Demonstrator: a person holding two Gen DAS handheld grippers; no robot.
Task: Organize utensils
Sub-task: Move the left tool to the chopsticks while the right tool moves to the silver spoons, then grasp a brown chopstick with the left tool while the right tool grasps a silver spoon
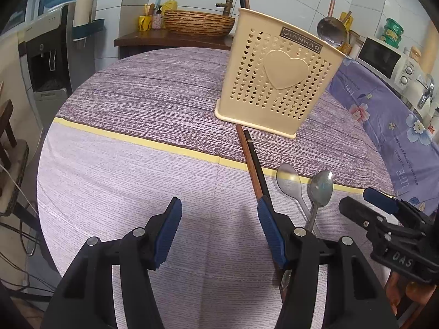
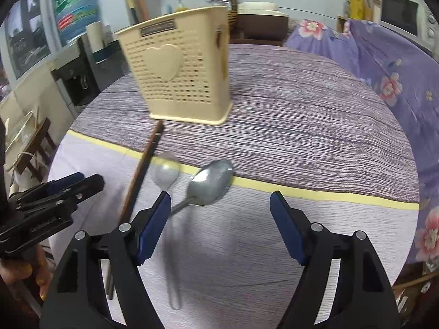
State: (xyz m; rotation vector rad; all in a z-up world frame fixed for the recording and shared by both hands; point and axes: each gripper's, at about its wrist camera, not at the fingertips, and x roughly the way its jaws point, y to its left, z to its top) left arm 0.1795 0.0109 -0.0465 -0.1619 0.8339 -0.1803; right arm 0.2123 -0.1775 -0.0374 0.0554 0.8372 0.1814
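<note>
A cream perforated utensil holder [image 1: 277, 79] with a heart stands on the round table; it also shows in the right wrist view [image 2: 178, 74]. A ladle [image 1: 331, 30] and a dark handle stick out of it. A pair of chopsticks [image 1: 251, 159] and two metal spoons [image 1: 290, 183] [image 1: 320, 187] lie in front of the holder. In the right wrist view the chopsticks [image 2: 142, 170], a small spoon [image 2: 166, 175] and a larger spoon [image 2: 210, 182] lie ahead. My left gripper [image 1: 219, 208] is open and empty, left of the chopsticks. My right gripper [image 2: 219, 203] is open and empty above the spoons.
The table wears a purple striped cloth with a yellow band [image 1: 137, 139]. A floral purple cloth [image 1: 384, 115] covers a surface to the right, with a microwave [image 1: 384, 57] behind. A water dispenser [image 1: 46, 63] stands at left. A wicker basket [image 1: 197, 23] sits on a far shelf.
</note>
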